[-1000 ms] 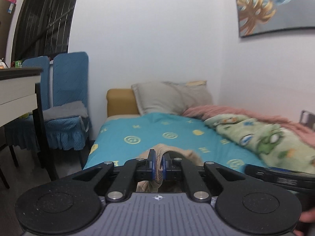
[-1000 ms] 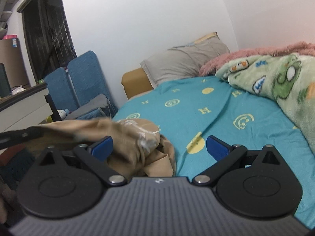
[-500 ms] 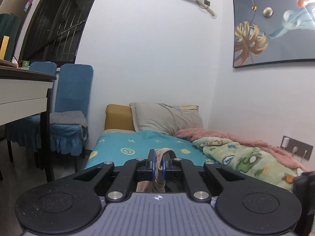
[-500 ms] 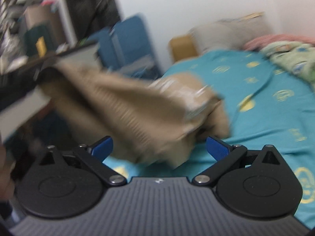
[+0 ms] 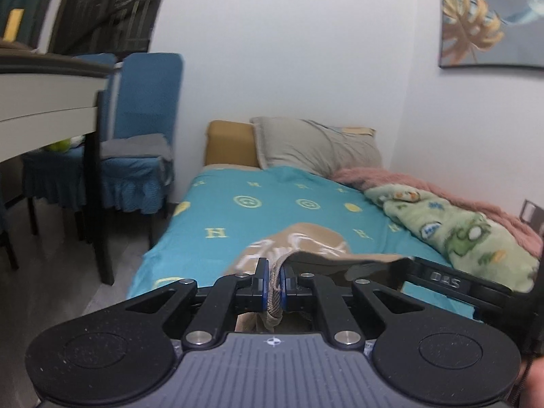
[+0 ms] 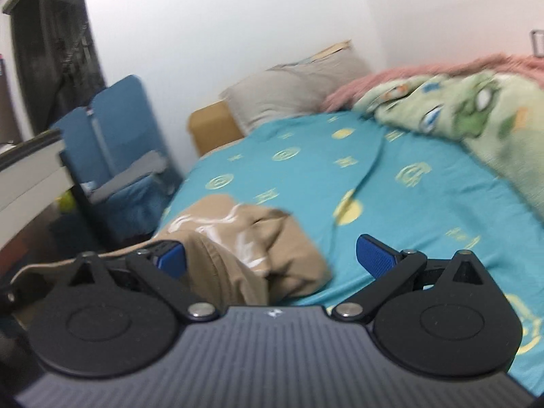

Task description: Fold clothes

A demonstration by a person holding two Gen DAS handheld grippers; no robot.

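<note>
left wrist: left tool (image 5: 274,284) lowered, tan garment (image 5: 307,241) clamped.

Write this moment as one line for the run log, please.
left gripper: shut on tan garment | right gripper: open, empty | garment: partly on bed, unfolded

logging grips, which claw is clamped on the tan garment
The left claw: it's shut on the tan garment. The right claw is open, gripping nothing.
</note>
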